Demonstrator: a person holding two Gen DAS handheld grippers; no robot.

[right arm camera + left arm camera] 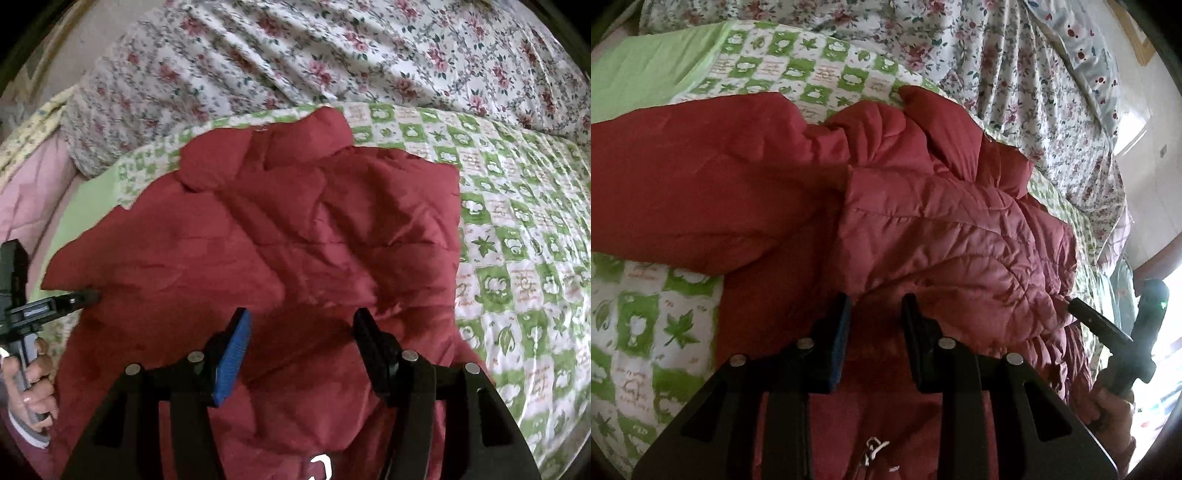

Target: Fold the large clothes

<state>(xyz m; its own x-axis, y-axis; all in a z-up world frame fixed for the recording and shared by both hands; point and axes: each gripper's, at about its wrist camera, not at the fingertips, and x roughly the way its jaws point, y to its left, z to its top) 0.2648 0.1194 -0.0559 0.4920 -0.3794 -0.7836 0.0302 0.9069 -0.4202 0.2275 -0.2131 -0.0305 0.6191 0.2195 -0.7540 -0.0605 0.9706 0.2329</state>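
Note:
A large red quilted jacket [923, 229] [295, 221] lies crumpled on a bed. In the left wrist view a sleeve runs off to the left and a puffy fold rises just beyond my fingers. My left gripper [875, 306] has its jaws narrow, with dark red fabric pinched between them. In the right wrist view the same gripper [90, 295] bites the jacket's left edge. My right gripper [301, 321] stands open over the jacket's near part, its pads apart and pressing on nothing. Seen from the left wrist, its tip [1075, 306] is at the jacket's right edge.
A green-and-white checked quilt [639, 321] [517, 258] lies under the jacket. Behind it a floral duvet [1015, 74] [332, 55] is bunched up. A person's hand [33, 384] [1112, 402] grips each gripper's handle. A white cord [873, 448] shows near the jacket's front.

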